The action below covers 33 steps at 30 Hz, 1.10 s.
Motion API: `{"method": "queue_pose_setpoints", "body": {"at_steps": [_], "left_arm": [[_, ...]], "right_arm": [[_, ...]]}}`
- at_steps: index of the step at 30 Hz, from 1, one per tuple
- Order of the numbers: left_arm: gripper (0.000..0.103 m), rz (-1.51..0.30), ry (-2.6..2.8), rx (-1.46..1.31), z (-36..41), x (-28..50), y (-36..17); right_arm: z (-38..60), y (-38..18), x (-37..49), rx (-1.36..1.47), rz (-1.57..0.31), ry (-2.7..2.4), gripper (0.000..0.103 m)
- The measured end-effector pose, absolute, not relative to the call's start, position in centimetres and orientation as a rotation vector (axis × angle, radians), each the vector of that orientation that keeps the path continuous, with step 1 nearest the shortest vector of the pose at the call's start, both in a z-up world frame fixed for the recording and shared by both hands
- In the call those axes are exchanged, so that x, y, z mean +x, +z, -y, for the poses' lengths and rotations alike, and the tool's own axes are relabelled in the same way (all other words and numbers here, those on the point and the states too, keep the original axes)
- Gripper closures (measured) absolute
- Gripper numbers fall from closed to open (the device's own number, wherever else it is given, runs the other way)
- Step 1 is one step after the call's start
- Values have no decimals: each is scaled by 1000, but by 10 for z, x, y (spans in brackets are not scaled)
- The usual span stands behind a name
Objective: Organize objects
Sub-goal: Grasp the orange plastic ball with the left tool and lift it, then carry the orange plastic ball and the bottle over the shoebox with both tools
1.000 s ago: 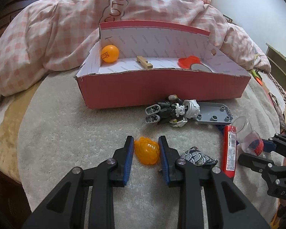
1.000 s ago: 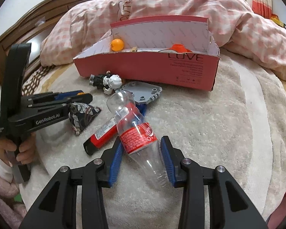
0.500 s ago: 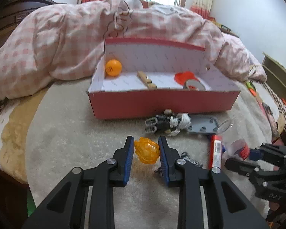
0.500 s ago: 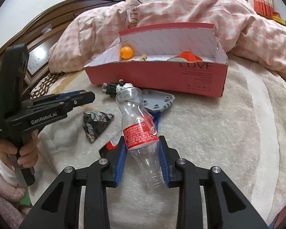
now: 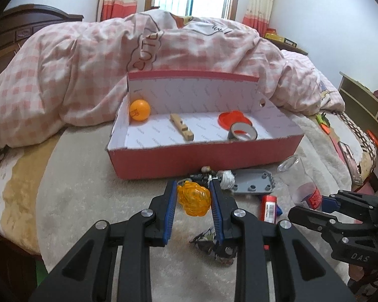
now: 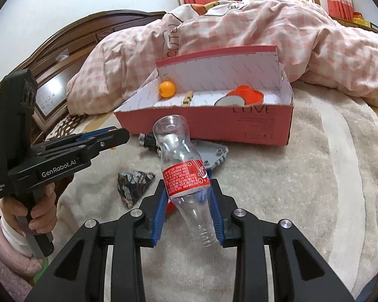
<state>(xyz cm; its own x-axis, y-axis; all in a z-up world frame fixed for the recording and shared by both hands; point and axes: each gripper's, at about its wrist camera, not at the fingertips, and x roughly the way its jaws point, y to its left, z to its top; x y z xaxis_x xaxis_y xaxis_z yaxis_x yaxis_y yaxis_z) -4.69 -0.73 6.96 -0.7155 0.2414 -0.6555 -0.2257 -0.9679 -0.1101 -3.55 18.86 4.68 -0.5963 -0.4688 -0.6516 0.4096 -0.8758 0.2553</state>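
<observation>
Everything's spread on my bed, and the red box sits in front of the duvet with its near wall low, so stuff can go in from my side; a ball, a wood block and tape are already in there. My right hand-held gripper just closed in and now clamps the empty bottle below its label, lifted clear and tilted toward the box. My left hand-held gripper is pinched narrow on the little orange toy, held up off the bed, I'd guess box-bound too.
</observation>
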Motion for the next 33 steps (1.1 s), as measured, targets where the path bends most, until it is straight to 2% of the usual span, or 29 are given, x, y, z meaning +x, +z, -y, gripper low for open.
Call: {"method": "queue_pose_setpoints", "body": {"at_steps": [19, 33], "left_arm": [[78, 61, 2758, -931, 9, -83, 99], [78, 65, 2809, -983, 8, -135, 91]], "right_arm": [[-178, 75, -62, 939, 139, -2460, 70], [-180, 88, -97, 905, 176, -2484, 70]]}}
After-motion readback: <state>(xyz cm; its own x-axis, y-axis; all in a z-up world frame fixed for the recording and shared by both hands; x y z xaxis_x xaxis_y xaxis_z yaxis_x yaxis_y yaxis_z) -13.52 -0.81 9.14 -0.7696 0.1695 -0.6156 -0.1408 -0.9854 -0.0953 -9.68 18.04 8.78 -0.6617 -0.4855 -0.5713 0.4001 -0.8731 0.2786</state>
